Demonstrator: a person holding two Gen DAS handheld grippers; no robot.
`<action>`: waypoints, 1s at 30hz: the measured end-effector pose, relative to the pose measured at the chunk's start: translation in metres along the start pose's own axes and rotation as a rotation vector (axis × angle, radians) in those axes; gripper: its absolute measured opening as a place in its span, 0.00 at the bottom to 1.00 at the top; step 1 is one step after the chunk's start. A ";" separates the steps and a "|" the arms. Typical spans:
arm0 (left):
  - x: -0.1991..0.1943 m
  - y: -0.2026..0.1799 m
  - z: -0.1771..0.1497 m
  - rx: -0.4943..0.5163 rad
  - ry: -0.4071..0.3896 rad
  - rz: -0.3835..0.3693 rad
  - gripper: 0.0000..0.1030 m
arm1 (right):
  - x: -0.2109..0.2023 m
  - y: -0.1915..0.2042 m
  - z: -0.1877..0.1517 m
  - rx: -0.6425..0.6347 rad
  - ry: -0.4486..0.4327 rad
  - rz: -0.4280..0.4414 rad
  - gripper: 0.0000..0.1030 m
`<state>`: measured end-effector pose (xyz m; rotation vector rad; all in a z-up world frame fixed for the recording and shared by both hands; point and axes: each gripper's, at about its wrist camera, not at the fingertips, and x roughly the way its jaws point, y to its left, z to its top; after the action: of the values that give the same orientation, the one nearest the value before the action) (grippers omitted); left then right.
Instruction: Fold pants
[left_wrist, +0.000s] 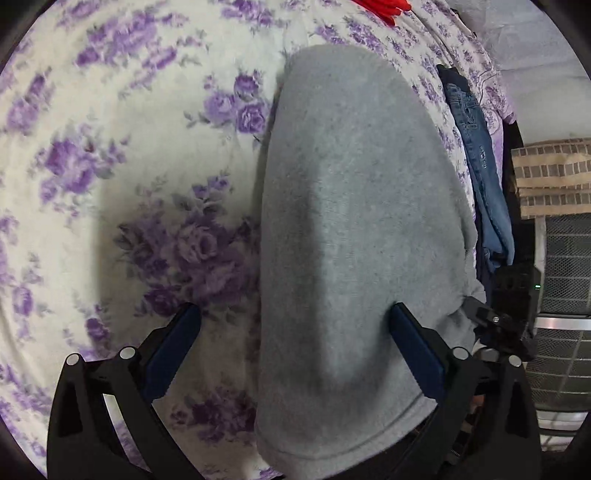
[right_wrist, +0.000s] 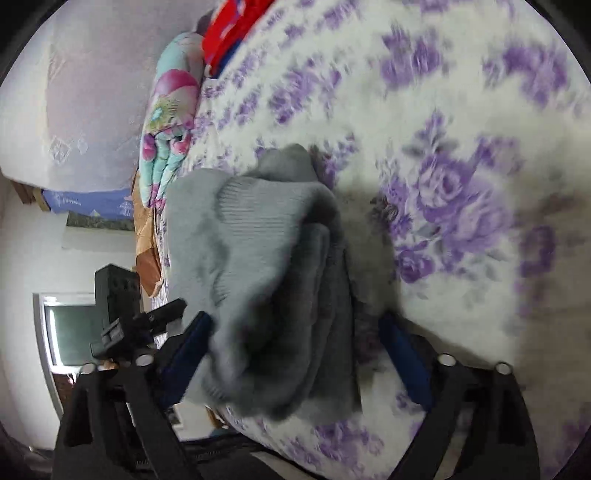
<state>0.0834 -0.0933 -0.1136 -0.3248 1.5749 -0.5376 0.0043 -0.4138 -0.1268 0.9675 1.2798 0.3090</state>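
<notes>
Grey fleece pants (left_wrist: 354, 229) lie folded on the floral bed (left_wrist: 110, 147) between both wide-spread tools, left tool (left_wrist: 295, 343) and right tool (right_wrist: 295, 347), probably released to smooth them.

Nothing legible anywhere in either view; no words, brands or numbers can be made out. The grey pants (left_wrist: 354, 229) between the jaws carry no label or tag that reads; the jeans (left_wrist: 480, 162) off to the right of the jaws show only stitching, too small to tell. The floral bedsheet (left_wrist: 129, 184) is pattern only; the blue cloth (right_wrist: 88, 201) left of the jaws has faint marks, unreadable.
</notes>
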 end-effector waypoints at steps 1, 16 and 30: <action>0.001 0.000 0.002 -0.006 0.003 -0.005 0.96 | 0.004 0.001 0.001 0.007 -0.002 0.011 0.94; 0.028 -0.049 -0.002 0.079 0.078 0.051 0.94 | 0.023 0.016 0.009 -0.015 0.100 -0.001 0.83; -0.042 -0.126 0.030 0.190 -0.135 0.019 0.61 | -0.040 0.105 0.054 -0.373 0.065 0.028 0.53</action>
<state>0.1023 -0.1823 -0.0124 -0.1975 1.3831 -0.6330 0.0727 -0.4022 -0.0228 0.6612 1.2133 0.5827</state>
